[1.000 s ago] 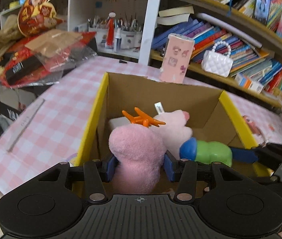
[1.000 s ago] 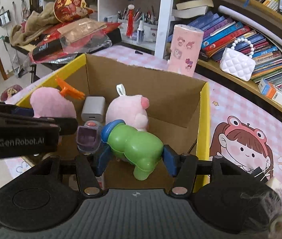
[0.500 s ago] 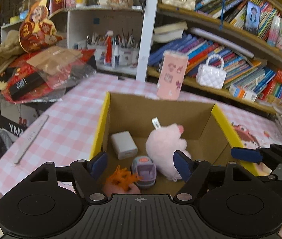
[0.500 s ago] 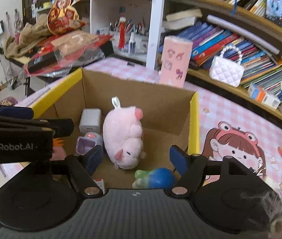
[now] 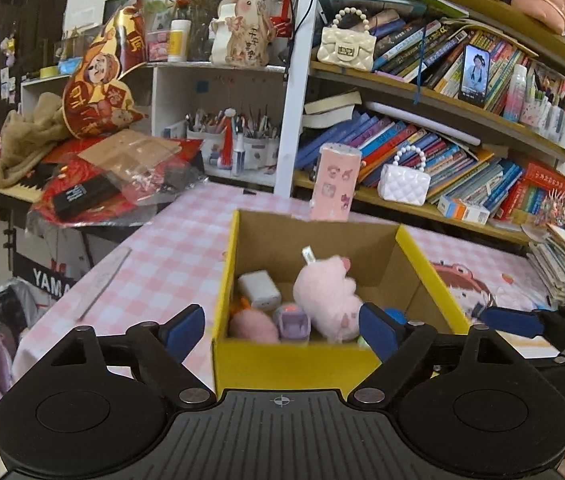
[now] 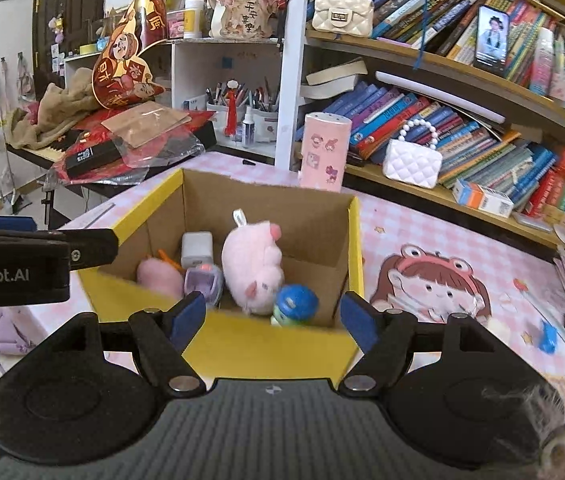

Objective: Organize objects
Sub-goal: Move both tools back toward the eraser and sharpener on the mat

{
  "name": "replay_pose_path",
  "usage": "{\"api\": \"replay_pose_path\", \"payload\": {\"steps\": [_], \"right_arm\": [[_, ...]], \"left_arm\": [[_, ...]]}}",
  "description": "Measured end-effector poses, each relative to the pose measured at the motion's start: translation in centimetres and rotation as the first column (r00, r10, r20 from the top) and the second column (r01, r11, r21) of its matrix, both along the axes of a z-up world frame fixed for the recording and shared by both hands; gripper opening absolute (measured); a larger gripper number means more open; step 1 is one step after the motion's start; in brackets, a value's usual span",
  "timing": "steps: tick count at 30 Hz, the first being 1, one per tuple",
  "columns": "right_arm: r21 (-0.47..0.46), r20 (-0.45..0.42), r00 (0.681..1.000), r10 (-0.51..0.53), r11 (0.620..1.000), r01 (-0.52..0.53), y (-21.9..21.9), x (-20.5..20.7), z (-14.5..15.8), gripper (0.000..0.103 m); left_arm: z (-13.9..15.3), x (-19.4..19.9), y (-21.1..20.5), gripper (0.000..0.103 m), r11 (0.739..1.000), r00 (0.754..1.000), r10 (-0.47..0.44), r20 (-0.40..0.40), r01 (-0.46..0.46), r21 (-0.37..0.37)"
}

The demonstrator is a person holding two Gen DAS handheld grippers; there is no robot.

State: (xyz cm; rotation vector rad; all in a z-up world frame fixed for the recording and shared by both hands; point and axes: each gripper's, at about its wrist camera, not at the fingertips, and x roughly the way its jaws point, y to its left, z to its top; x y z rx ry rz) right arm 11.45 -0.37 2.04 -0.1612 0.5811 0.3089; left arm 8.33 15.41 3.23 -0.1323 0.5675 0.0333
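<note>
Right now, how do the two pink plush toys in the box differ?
The pale pink pig plush is larger and lies mid-box, white tag up. The darker pink plush is smaller, tucked in the near left corner, with an orange piece. Both are soft, pink, and free of the tongs.

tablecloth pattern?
Pink and white checks on the tablecloth, clearest in the left wrist view.

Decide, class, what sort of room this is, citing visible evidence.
Probably a lived-in study or child's room at home: crowded bookshelves, pen pots, and a pink checked table holding a cardboard box of soft toys.
</note>
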Motion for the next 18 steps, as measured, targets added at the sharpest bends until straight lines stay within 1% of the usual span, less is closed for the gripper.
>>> {"api": "replay_pose_path", "payload": {"steps": [2,6,12,18], "right_arm": [[-0.014,-0.006,1.0,-0.013,1.0,0.012,-0.1,-1.5,-0.5,0.079],[-0.046,-0.02,0.999,-0.044,0.998,0.043,-0.2,-3.9,-1.6,0.079],[-0.051,-0.042,0.995,-0.09,0.995,0.088,-0.8,-6.8,-2.9,0.079],[-0.046,-0.076,0.986,-0.151,0.988,0.148,-1.9,-8.7,-3.7,0.08]], "left_arm": [[-0.6,-1.0,0.0,0.089,1.0,1.0,0.0,-0.01,0.0,0.001],[-2.0,-2.8,-0.2,0.089,1.0,0.999,0.003,-0.052,-0.003,0.004],[-3.1,-4.8,-0.7,0.09,1.0,0.995,-0.01,-0.096,0.011,0.01],[-4.2,-5.8,-1.6,0.09,0.999,0.987,-0.042,-0.155,0.044,0.012]]}}
